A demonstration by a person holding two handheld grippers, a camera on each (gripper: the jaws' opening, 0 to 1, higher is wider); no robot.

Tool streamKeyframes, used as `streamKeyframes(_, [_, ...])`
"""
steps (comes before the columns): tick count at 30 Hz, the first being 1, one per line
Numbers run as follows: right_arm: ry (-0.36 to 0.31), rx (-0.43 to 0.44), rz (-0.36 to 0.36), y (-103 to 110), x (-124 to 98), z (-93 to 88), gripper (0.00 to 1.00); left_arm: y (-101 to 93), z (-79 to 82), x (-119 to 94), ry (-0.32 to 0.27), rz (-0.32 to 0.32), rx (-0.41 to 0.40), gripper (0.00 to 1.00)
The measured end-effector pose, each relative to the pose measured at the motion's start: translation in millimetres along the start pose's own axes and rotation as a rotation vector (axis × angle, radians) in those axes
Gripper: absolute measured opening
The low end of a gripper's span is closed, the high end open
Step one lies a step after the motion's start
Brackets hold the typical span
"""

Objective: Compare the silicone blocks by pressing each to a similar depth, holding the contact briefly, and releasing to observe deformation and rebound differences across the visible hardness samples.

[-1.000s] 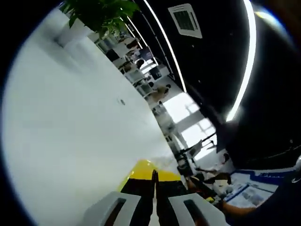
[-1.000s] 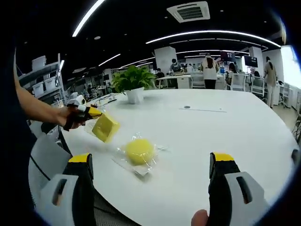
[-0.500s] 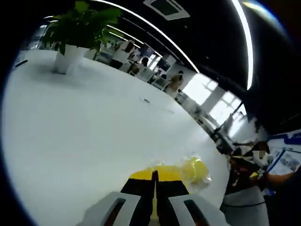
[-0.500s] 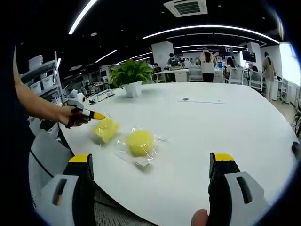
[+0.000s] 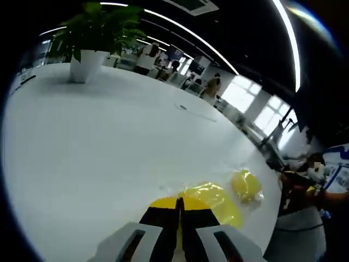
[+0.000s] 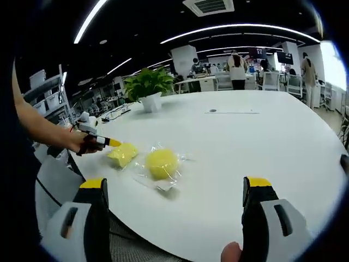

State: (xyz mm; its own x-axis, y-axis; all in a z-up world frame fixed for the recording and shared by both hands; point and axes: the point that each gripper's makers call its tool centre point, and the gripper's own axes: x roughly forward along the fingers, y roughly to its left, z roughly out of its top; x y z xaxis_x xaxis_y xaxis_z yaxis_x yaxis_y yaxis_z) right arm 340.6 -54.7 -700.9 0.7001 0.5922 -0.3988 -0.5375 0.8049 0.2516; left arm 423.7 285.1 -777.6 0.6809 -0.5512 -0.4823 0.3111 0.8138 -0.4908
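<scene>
Two yellow silicone samples in clear wrappers lie on the white table (image 6: 262, 136). The flat squarish block (image 6: 123, 154) lies left of the round block (image 6: 161, 162). In the right gripper view a hand brings the left gripper (image 6: 107, 142) in from the left, its tip at the flat block's edge. In the left gripper view, my left gripper (image 5: 179, 206) is shut, with the flat block (image 5: 214, 199) just beyond its tips and the round block (image 5: 245, 184) further right. My right gripper (image 6: 175, 183) hangs wide open at the table's near edge, holding nothing.
A potted green plant (image 6: 147, 87) stands at the far side of the table, seen also as the plant (image 5: 91, 34). A small dark disc (image 6: 212, 111) and a thin line lie further out on the table. Desks, chairs and people fill the office behind.
My left gripper has lowered the flat yellow block from the air down onto the table beside the round block. The right gripper has stayed open and in place.
</scene>
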Motion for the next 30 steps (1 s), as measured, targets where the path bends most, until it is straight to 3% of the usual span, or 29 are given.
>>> streamKeyframes(4, [-0.003,0.011,-0.005,-2,-1,-0.9,0.96,4.5,2.5,-1,-0.017,0.019,-0.021,0.03])
streamKeyframes(6, [-0.002,0.011,-0.007,-4,-2,-1.3,0.96,11.8,3.9,-3,-0.027,0.052,-0.015,0.12])
streamKeyframes(8, [-0.003,0.017,-0.008,-6,-2,-1.6,0.96,21.5,7.3,-4,-0.06,0.09,-0.035,0.33])
streamKeyframes(9, [-0.004,0.021,-0.008,-6,-2,-1.5,0.96,17.4,6.3,-5,-0.058,0.07,-0.054,0.42])
streamKeyframes(11, [-0.002,0.015,-0.007,-6,-2,-2.0,0.96,19.5,6.8,-8,-0.07,0.074,-0.09,0.55])
streamKeyframes(14, [0.003,0.008,-0.006,-6,-2,-1.9,0.96,19.0,13.3,-16,-0.11,0.077,-0.061,0.73])
streamKeyframes(16, [0.039,-0.074,-0.003,-5,0,-6.3,0.96,16.1,18.9,-23,-0.121,0.09,-0.014,0.86])
streamKeyframes(18, [0.049,-0.087,0.008,0,2,-8.4,0.96,13.2,26.4,-30,-0.154,0.103,0.101,1.0])
streamKeyframes(20, [0.048,-0.087,0.015,0,2,-7.7,0.96,-0.6,31.2,-41,-0.187,0.067,0.22,1.0])
streamKeyframes(23, [0.044,-0.095,0.013,-1,4,-6.1,0.96,-10.0,18.1,-53,-0.131,0.058,0.212,1.0])
streamKeyframes(26, [0.023,-0.077,0.015,-2,5,-1.1,0.96,-20.8,15.9,-72,-0.165,0.057,0.252,1.0])
streamKeyframes(30, [0.016,-0.074,0.015,-1,5,0.3,0.96,-29.4,11.9,-95,-0.178,0.064,0.242,1.0])
